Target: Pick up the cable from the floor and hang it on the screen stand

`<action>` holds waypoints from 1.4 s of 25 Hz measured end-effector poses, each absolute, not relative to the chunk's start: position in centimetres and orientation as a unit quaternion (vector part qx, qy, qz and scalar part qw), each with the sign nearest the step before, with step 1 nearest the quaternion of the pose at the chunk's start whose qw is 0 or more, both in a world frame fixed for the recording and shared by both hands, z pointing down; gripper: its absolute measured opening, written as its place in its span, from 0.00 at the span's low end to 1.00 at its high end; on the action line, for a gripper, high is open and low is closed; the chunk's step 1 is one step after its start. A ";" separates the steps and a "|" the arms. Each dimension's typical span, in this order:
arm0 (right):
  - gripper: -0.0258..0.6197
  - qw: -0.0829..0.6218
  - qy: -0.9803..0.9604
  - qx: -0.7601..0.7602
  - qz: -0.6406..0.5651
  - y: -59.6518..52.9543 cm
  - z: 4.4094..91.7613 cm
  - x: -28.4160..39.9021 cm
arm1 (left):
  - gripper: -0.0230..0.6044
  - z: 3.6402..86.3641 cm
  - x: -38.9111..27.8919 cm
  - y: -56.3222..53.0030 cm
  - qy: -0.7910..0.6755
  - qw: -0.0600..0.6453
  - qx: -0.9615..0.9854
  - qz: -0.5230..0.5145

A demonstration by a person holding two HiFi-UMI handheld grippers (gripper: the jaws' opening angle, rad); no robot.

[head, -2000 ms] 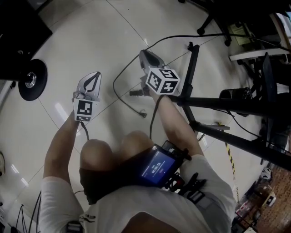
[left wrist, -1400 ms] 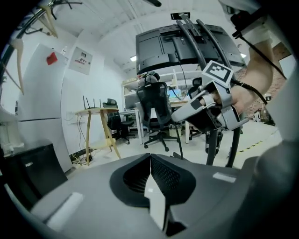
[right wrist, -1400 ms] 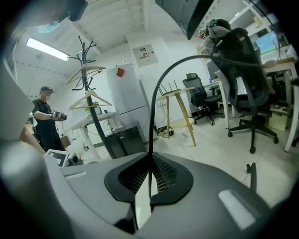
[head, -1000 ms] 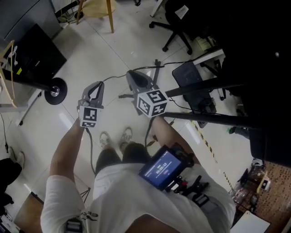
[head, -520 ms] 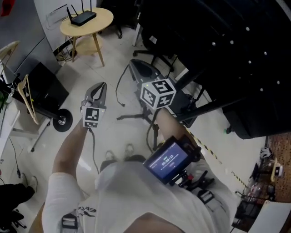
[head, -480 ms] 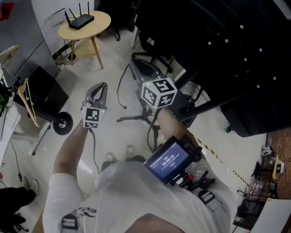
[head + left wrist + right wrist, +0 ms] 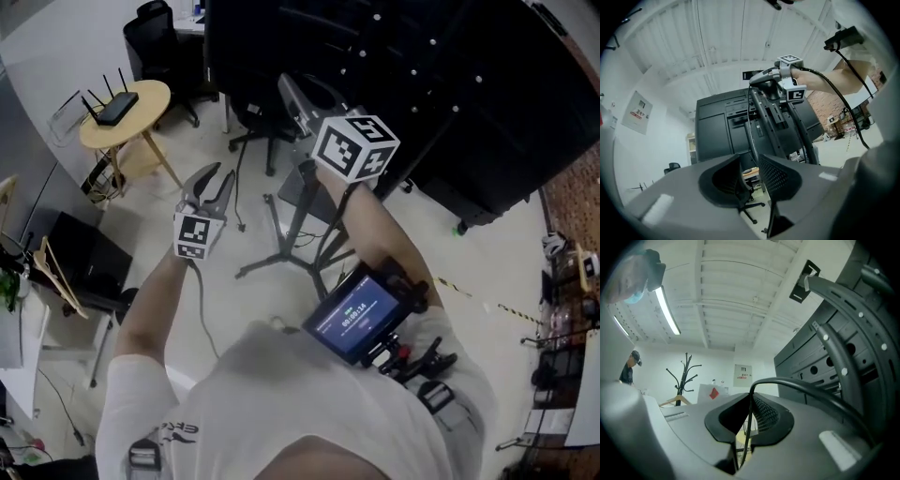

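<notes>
My right gripper is raised in front of the big black screen and is shut on the thin black cable. The cable hangs down towards the floor beside the screen stand's tripod legs. In the right gripper view the cable runs up between the pressed pads and arches off to the right, next to the stand's curved black bracket. My left gripper is lower and to the left. Its jaws have just been opening, and they stand apart with nothing between them.
A round wooden table with a router stands at the far left, with an office chair behind it. A black wheeled case sits at the left. A coat rack and a person are in the distance.
Both grippers have risen from near the floor to screen height. The right one carried the cable up with it. The left jaws have gone from shut to open.
</notes>
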State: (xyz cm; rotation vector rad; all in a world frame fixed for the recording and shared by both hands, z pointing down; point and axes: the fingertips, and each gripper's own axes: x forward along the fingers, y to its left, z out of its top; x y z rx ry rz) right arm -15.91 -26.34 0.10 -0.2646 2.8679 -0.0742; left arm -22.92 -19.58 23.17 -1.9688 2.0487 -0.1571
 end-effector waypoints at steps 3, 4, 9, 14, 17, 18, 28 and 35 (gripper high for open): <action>0.09 0.150 0.983 -0.107 -0.016 -27.0 -2.6 -12.8 | 0.26 22.0 -20.4 -21.7 0.689 0.148 -0.707 -0.057; 0.09 0.155 0.981 -0.114 -0.012 -27.3 -3.3 -12.2 | 0.27 21.9 -19.9 -22.5 0.681 0.148 -0.715 -0.057; 0.09 0.170 0.976 -0.133 -0.002 -28.1 -5.8 -10.7 | 0.27 22.5 -18.1 -25.8 0.661 0.149 -0.733 -0.065; 0.09 0.174 0.973 -0.152 0.014 -28.3 -7.4 -8.0 | 0.27 22.8 -15.0 -28.3 0.650 0.148 -0.743 -0.063; 0.09 0.173 0.970 -0.166 0.025 -28.9 -7.9 -6.9 | 0.26 22.9 -13.5 -29.6 0.635 0.149 -0.756 -0.054; 0.09 0.173 0.969 -0.173 0.027 -29.2 -8.0 -6.4 | 0.25 22.9 -12.9 -29.8 0.629 0.148 -0.762 -0.050; 0.09 0.180 0.960 -0.215 0.022 -31.2 -7.9 -2.9 | 0.14 24.7 -8.8 -32.0 0.585 0.122 -0.801 -0.037; 0.09 0.204 0.945 -0.255 0.014 -32.7 -8.3 1.3 | 0.07 24.0 -9.5 -33.8 0.596 0.102 -0.796 -0.027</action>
